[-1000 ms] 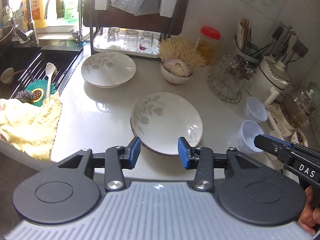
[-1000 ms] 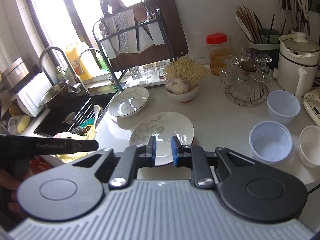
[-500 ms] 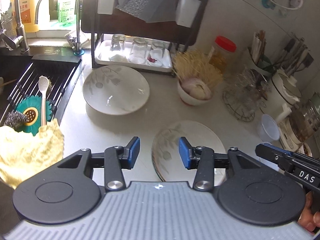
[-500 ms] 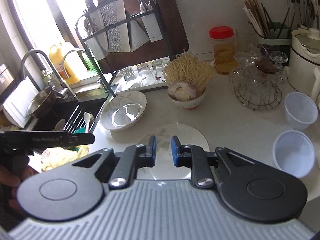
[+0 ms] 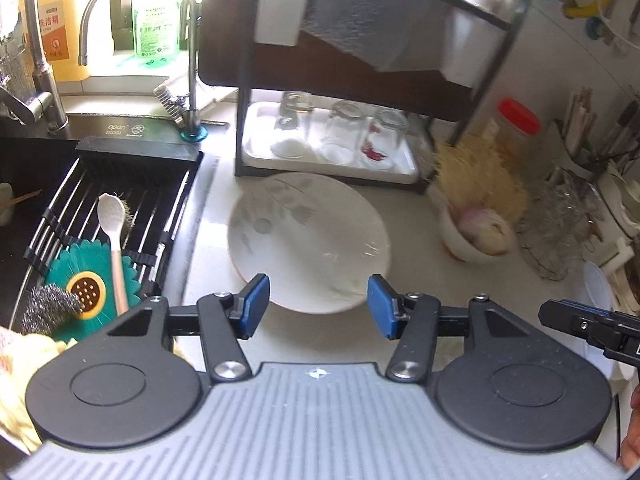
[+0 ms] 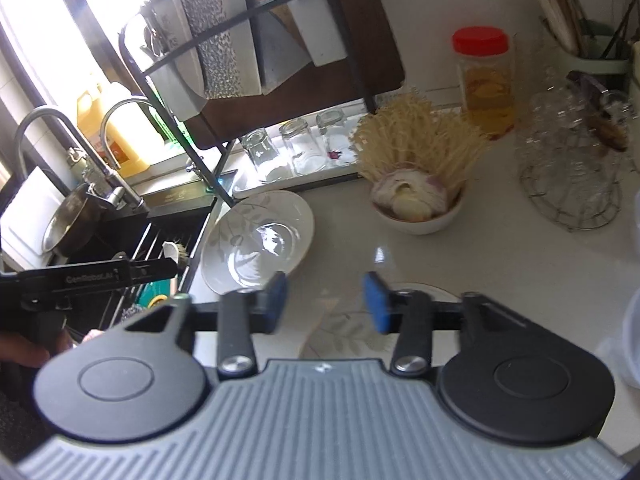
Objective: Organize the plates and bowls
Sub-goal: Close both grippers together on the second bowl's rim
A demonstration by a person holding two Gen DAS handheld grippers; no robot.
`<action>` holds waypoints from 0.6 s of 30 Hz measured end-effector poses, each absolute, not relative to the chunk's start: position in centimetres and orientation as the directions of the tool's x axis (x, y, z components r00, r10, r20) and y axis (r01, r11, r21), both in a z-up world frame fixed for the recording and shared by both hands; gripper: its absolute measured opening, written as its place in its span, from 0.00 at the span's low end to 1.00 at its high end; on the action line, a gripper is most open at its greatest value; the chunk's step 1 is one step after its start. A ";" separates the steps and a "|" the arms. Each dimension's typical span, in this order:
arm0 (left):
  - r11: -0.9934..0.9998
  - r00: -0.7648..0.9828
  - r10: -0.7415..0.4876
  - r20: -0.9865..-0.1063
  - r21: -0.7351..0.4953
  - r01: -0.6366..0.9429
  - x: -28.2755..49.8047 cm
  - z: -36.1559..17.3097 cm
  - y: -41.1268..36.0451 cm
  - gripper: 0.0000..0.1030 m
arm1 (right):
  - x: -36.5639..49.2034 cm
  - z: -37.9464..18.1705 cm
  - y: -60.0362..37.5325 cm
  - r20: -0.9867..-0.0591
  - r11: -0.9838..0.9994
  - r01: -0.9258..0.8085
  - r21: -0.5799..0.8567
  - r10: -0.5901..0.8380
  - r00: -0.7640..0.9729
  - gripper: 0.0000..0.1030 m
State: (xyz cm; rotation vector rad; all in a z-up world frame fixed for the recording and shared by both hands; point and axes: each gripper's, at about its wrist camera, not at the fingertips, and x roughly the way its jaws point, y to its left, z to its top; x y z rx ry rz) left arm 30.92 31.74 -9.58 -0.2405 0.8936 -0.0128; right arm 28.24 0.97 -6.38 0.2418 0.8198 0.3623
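A white leaf-patterned bowl (image 5: 308, 240) sits on the white counter in front of the dish rack; it also shows in the right wrist view (image 6: 258, 240). My left gripper (image 5: 318, 306) is open and empty, its blue pads (image 5: 256, 306) on either side of the bowl's near rim, just above it. A flat leaf-patterned plate (image 6: 352, 330) lies partly hidden under my right gripper (image 6: 326, 306), which is open and empty above the plate's far edge.
A black dish rack (image 5: 360, 80) with upturned glasses (image 5: 340, 132) stands behind the bowl. The sink (image 5: 100, 220) with spoon and scrubbers is at the left. A small bowl of garlic and noodles (image 6: 416, 200), a red-lidded jar (image 6: 484, 80) and a glass stand (image 6: 572, 176) are at the right.
Both grippers have moved forward and left towards the bowl. The right gripper has opened from nearly shut; the left has opened wider. The flat plate has passed below both views.
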 end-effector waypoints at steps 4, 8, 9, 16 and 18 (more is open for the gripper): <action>0.973 0.598 -0.126 -0.792 -0.216 -0.082 33.2 -11.0 33.9 0.60 | 30.6 -7.6 2.9 -0.686 0.914 -0.203 0.352 0.400 0.608 0.49; 0.974 0.563 -0.144 -0.814 -0.216 -0.063 35.2 -12.4 35.7 0.60 | 33.1 -9.0 4.2 -0.703 0.913 -0.166 0.373 0.395 0.592 0.52; 0.975 0.557 -0.144 -0.818 -0.212 -0.060 35.7 -12.7 36.1 0.61 | 33.6 -9.2 4.5 -0.702 0.913 -0.154 0.377 0.390 0.595 0.62; 0.971 0.524 -0.162 -0.836 -0.228 -0.064 38.6 -14.6 39.3 0.66 | 36.3 -10.6 6.5 -0.716 0.907 -0.110 0.406 0.391 0.579 0.73; 0.967 0.516 -0.176 -0.838 -0.245 -0.069 39.4 -15.1 40.0 0.69 | 36.9 -11.1 7.1 -0.729 0.911 -0.097 0.401 0.381 0.569 0.73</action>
